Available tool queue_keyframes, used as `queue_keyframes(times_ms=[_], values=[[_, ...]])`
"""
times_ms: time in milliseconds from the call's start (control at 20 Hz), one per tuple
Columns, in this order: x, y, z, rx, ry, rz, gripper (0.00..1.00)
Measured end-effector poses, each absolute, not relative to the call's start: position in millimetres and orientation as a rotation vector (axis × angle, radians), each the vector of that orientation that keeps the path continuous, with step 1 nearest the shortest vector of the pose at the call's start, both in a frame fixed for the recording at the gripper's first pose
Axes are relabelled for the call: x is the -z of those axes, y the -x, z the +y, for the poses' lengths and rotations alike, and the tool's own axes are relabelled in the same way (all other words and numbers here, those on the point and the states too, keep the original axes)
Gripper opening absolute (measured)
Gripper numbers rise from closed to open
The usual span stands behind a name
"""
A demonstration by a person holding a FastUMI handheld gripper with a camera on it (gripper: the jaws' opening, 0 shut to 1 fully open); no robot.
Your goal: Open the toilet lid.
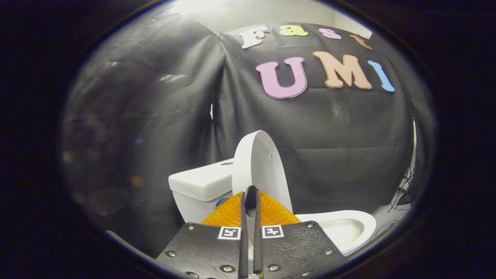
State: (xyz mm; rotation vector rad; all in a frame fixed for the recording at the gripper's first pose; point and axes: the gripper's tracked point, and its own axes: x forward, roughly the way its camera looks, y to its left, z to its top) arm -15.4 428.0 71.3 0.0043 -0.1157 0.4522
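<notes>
1. Nearest to us we see one claw (251, 201), its two black fingers (243, 232) pressed almost together with a thin gap between them; whether they pinch the lid's edge we cannot tell.
2. On the claw's two dark plates we count two square black-and-white markers (228, 233), one on each side, and behind them an orange ribbed part (228, 213).
3. Just ahead of the fingertips stands one white toilet lid (260, 166), raised nearly upright, its edge in line with the gap between the fingers.
4. To the right of the lid and lower, we see one white toilet bowl (348, 226); its rim is uncovered and its visible inside looks white, and we cannot tell its contents.
5. Left of the lid, behind it, sits one white cistern (199, 184), its top closed.
6. Beyond everything hangs the booth wall (155, 97) of black creased cloth, meeting at a corner behind the cistern.
7. At the far right, past the bowl, we make out a pale floor (387, 217) with dark cables (403, 193).
</notes>
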Motion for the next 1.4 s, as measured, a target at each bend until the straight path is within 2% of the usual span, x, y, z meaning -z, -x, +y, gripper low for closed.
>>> queue_keyframes(times_ms=[350, 1000, 1100, 1400], values=[[-73, 14, 433, -0.468, -0.014, -0.112, 0.05], [-85, 29, 415, -0.579, -0.109, -0.030, 0.18], [-94, 28, 387, -0.510, -0.076, -0.067, 0.26], [-113, 7, 299, -0.336, -0.150, -0.079, 0.27]])
